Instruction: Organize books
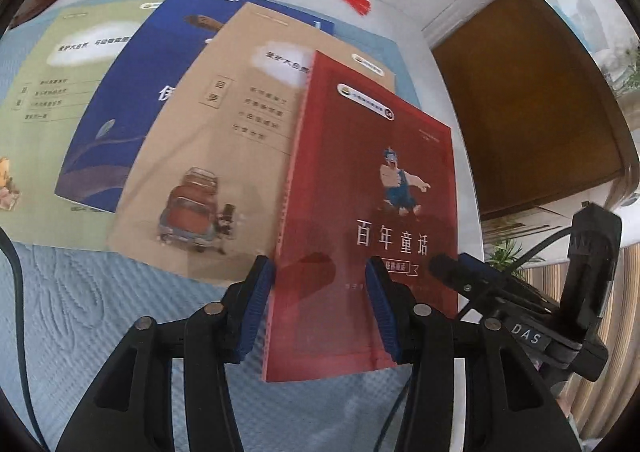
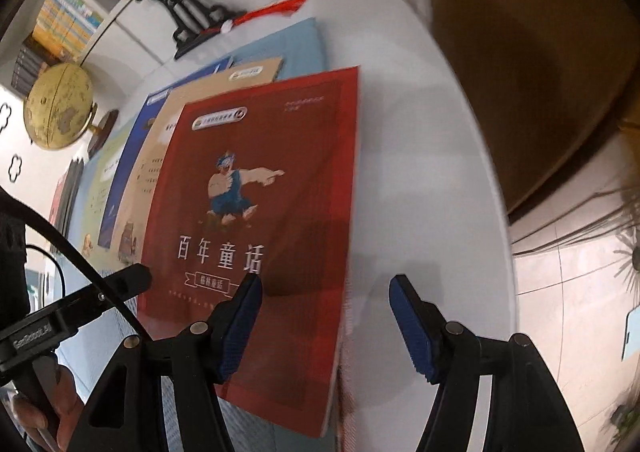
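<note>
Beyond the fingers, tan [image 1: 200, 156], blue [image 1: 116, 120] and green books [image 1: 48, 100] are fanned. The red book [image 1: 360, 220] is seen between the left gripper's [image 1: 320, 312] part-open pads; a firm clamp cannot be told. The right gripper [image 2: 324, 324] is held agape, empty, across the book's right edge.

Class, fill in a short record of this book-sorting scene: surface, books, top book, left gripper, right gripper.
surface: white table with a blue mat
books: four overlapping in a fan: green book, blue book, tan book, red book
top book: red book
left gripper: jaws straddle the red book's near left edge
right gripper: jaws straddle its near right edge
</note>
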Demonstrator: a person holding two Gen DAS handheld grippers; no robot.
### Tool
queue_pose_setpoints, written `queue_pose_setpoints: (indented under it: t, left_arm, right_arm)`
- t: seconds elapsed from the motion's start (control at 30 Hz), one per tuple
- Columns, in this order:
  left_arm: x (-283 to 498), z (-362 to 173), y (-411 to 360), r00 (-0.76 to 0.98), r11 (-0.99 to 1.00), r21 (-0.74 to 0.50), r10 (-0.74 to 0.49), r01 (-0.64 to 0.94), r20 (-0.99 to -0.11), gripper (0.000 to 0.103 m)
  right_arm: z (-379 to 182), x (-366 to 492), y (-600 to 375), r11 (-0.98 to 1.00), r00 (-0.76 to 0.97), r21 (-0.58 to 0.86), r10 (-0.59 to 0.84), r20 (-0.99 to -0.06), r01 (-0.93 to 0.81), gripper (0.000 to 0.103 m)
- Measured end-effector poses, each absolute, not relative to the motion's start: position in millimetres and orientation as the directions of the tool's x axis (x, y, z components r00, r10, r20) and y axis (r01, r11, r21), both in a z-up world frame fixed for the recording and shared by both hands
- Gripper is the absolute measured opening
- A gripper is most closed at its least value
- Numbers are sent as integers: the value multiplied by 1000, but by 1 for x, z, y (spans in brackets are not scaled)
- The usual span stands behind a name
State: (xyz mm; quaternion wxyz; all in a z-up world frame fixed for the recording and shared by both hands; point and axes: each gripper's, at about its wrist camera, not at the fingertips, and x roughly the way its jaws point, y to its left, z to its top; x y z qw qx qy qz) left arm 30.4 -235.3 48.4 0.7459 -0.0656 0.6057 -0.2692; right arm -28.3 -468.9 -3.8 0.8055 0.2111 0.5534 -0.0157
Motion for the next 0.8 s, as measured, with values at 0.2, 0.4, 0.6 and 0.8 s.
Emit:
queue_pose_setpoints:
  t: [0.2, 0.4, 0.6, 0.8]
  left_arm:
    - [10, 48, -230, 81, 814, -474, -527, 337, -846, 45]
    - [-27, 52, -186, 104, 826, -496, -537, 268, -837, 45]
    - [-73, 47, -101, 183, 873, -482, -488, 76, -854, 45]
    - [-86, 45, -50, 292, 876, -478, -443, -58, -847, 45]
  right_arm:
    - [11, -27, -446, 951, 389, 254, 170, -906, 178, 67]
    - [23, -40, -416, 964, 372, 252, 205, -905, 81, 67]
    - [22, -55, -339, 945, 303, 301, 325, -896, -124, 68]
    - [9, -55, -299, 929, 252, 312, 356, -900, -197, 67]
